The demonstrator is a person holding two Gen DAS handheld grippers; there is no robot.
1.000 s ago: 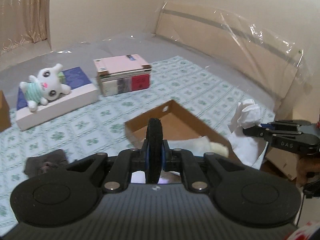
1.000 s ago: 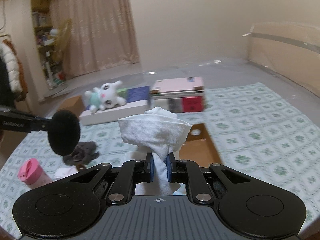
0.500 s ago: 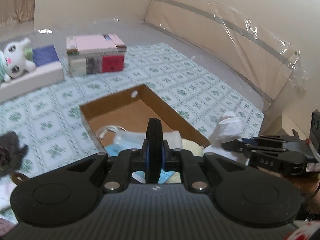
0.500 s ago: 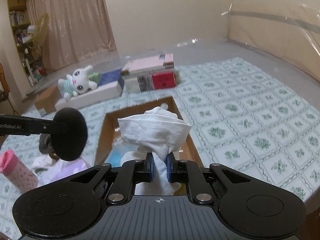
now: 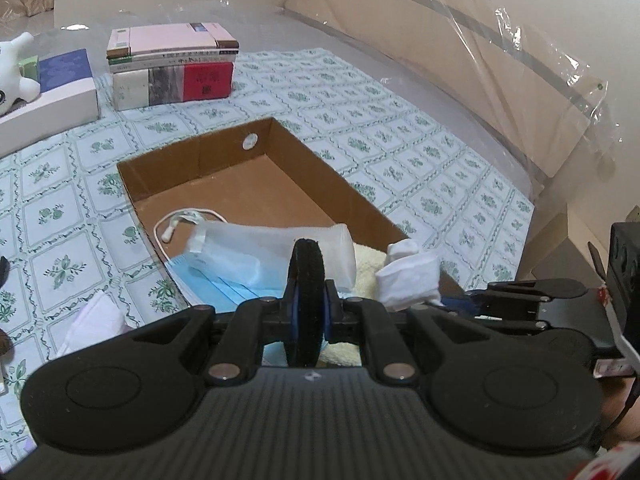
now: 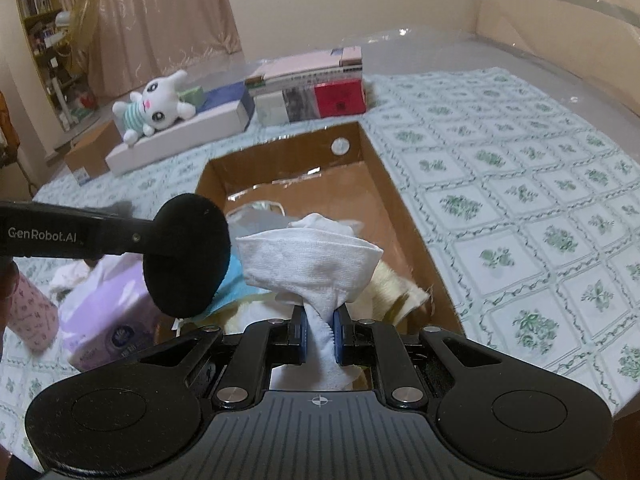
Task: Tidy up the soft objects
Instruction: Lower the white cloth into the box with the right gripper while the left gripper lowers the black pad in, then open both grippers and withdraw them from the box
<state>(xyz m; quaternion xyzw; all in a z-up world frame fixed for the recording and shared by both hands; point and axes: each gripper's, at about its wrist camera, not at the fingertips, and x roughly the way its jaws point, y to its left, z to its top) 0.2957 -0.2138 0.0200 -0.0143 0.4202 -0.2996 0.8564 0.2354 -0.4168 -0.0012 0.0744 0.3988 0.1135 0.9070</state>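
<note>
An open cardboard box (image 5: 200,152) lies on the patterned sheet, with blue face masks (image 5: 224,284), a clear plastic pack and a pale yellow towel (image 6: 394,294) inside. My left gripper (image 5: 306,312) is shut on a black round puff (image 5: 306,280), seen edge-on over the box's near end. In the right wrist view the black round puff (image 6: 186,266) hangs flat-faced at the left. My right gripper (image 6: 320,328) is shut on a folded white cloth (image 6: 308,268) above the towel. The white cloth (image 5: 408,276) also shows in the left wrist view, just right of the puff.
A plush rabbit (image 6: 154,106) lies on a white flat box (image 6: 180,136); a stack of books (image 5: 172,66) stands behind the cardboard box. A purple tissue pack (image 6: 112,312) and a pink cup (image 6: 30,316) sit left of the box. A plastic-wrapped board (image 5: 460,60) lines the right side.
Both grippers have come down and closer to the cardboard box, still holding the puff and the white cloth. The box's contents now fill the lower view.
</note>
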